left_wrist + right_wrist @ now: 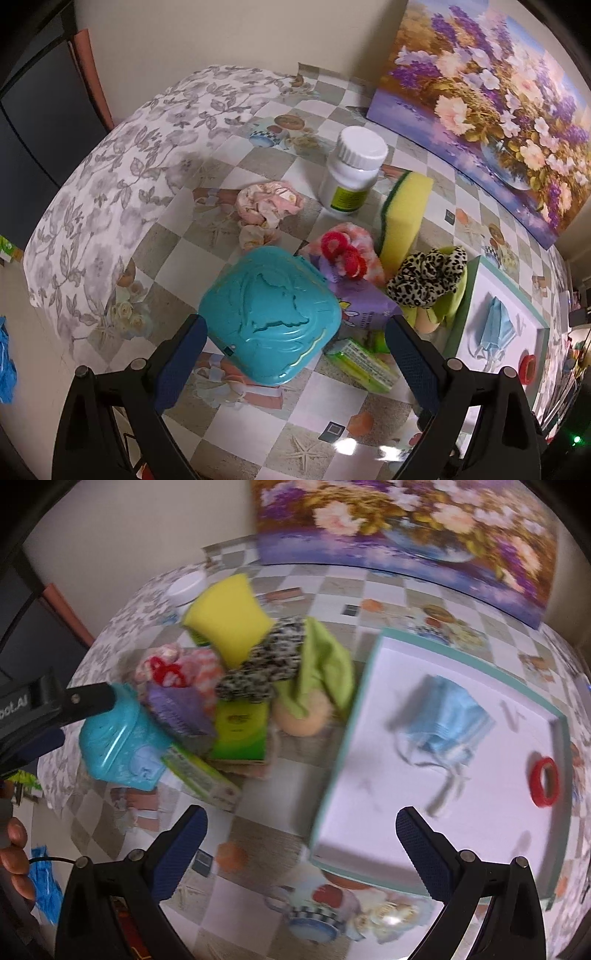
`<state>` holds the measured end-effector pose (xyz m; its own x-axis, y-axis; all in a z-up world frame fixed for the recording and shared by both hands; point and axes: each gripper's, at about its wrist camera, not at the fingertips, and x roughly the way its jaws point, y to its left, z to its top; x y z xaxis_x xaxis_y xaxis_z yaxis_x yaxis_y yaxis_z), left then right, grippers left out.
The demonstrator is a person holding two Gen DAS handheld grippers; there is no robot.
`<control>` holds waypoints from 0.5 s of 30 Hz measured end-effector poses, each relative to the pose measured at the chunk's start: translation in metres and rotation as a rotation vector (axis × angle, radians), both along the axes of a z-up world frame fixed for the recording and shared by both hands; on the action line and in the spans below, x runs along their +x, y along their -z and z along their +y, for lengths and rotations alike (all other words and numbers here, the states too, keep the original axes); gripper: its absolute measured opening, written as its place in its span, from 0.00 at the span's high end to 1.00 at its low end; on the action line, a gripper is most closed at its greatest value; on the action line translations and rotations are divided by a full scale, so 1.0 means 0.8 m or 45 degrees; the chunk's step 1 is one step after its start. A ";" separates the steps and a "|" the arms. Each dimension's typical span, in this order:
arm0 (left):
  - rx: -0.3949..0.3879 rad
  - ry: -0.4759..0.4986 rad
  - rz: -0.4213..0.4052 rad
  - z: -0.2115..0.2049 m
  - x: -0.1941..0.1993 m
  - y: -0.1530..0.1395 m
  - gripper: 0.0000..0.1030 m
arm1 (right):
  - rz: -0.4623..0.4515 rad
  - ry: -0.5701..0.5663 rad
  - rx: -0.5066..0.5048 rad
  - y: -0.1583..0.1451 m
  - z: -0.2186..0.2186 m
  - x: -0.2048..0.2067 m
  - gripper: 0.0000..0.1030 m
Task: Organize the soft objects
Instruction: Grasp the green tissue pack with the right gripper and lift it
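A pile of soft things lies on the checkered table: a yellow sponge (pixel 404 214), a leopard-print scrunchie (pixel 428 277), red scrunchies (pixel 343 254) on a pink cloth, a green cloth (pixel 325 664) and a crumpled pink sock (pixel 266 206). A white tray (pixel 369 812) holds a blue face mask (pixel 447 723) and a red ring (pixel 545 781). My left gripper (pixel 295 350) is open, its fingers either side of a teal plastic case (pixel 269 317). My right gripper (pixel 301 834) is open and empty over the tray's near left corner.
A white pill bottle (pixel 352 170) stands behind the pile. A green packet (pixel 364 363) and a purple packet (pixel 364 306) lie by the teal case. A flower painting (pixel 491 96) leans on the wall. A floral cloth (pixel 110 177) covers the table's left end.
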<state>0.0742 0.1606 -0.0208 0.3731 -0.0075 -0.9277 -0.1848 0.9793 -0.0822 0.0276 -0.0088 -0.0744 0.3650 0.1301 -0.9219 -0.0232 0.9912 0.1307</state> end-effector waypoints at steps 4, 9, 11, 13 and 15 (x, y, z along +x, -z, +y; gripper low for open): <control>-0.015 -0.022 0.017 0.006 0.002 0.006 0.06 | 0.008 -0.063 0.016 0.011 0.021 0.009 0.00; -0.043 -0.041 0.037 0.012 0.005 0.013 0.06 | 0.008 -0.137 0.030 0.022 0.045 0.019 0.01; -0.051 -0.044 0.041 0.013 0.006 0.015 0.06 | -0.002 -0.173 0.029 0.024 0.054 0.022 0.04; -0.057 -0.047 0.039 0.014 0.008 0.015 0.06 | -0.008 -0.202 0.024 0.026 0.063 0.025 0.08; -0.061 -0.051 0.039 0.015 0.009 0.015 0.06 | -0.010 -0.224 0.027 0.028 0.069 0.028 0.13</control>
